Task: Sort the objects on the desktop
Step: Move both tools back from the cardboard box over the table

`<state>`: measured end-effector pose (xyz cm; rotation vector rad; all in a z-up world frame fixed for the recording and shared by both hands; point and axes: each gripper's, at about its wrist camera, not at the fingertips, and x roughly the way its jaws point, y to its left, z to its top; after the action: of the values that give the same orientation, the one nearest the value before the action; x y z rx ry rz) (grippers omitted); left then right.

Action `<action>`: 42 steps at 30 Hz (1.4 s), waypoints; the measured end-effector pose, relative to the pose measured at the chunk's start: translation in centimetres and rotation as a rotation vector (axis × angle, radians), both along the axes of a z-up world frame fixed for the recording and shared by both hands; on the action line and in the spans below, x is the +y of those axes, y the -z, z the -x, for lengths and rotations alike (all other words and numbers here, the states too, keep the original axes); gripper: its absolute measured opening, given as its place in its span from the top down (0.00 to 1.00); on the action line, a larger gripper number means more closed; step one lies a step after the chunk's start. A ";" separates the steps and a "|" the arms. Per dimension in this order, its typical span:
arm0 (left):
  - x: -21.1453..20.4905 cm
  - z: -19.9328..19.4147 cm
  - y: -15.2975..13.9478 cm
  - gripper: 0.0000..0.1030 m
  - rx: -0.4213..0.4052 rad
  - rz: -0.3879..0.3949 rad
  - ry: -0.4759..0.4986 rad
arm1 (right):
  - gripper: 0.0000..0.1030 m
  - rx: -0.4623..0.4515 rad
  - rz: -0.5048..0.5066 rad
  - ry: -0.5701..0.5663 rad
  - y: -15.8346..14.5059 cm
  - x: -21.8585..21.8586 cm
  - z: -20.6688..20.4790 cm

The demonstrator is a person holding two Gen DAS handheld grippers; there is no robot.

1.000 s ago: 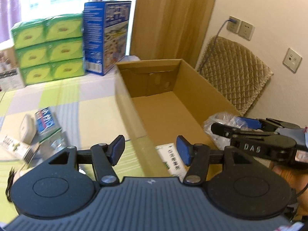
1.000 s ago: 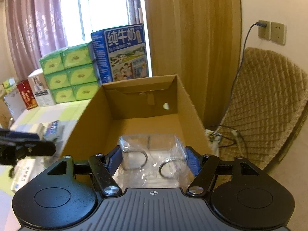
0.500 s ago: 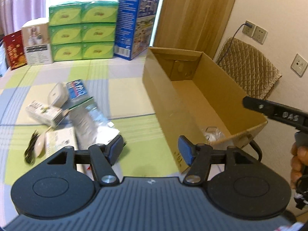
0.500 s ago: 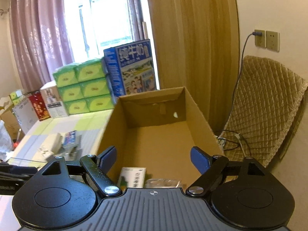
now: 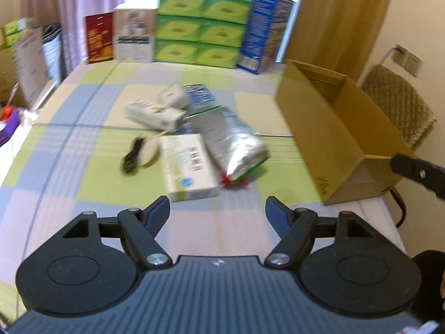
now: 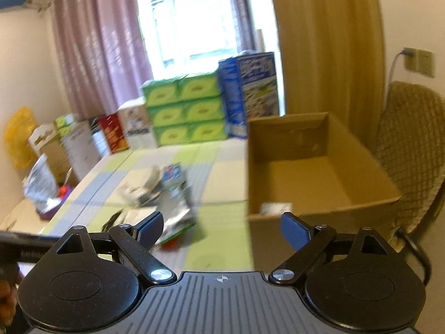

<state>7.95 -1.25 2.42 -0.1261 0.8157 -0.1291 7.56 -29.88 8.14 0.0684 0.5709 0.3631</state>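
Tablecloth (image 5: 91,172) in a pale green, grey and cream check covers the table, and bare cloth lies between the left gripper (image 5: 217,211) and the nearest clutter; the open cardboard box (image 5: 328,128) stands at the table's right edge, its long wall facing the pile with a strip of bare cloth between them; a quilted chair back (image 5: 400,103) stands just beyond the box; along the far edge stacked green tissue packs (image 5: 198,29) and a tall blue milk carton (image 5: 267,32) form a wall.

The left gripper hovers low over the near cloth, its blue-padded jaws spread wide with nothing between them; the right gripper (image 6: 222,229) is held higher, near the box's near left corner, jaws equally wide apart and empty; its black tip shows at the right of the left wrist view, by the box's near end.

The pile sits mid-table, blurred: a flat white carton with a barcode (image 5: 189,164) lies nearest; a crinkled silver foil pouch (image 5: 230,136) touches its right side; a long white box (image 5: 154,114), a rounded white case (image 5: 172,97) and a blue packet (image 5: 200,94) lie behind; a pale oval thing (image 5: 148,150) with a black cord (image 5: 132,157) lies to the left; inside the cardboard box a small white packet (image 6: 275,208) rests against the near wall.
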 end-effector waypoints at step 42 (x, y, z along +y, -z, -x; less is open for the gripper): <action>2.9 -11.8 7.9 0.27 0.108 -0.038 0.053 | 0.14 0.091 0.259 -0.270 11.2 11.5 -9.7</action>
<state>19.74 1.63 -5.52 -0.0760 0.9296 -0.1579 17.27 -18.36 -3.05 -0.2447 0.7158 0.5465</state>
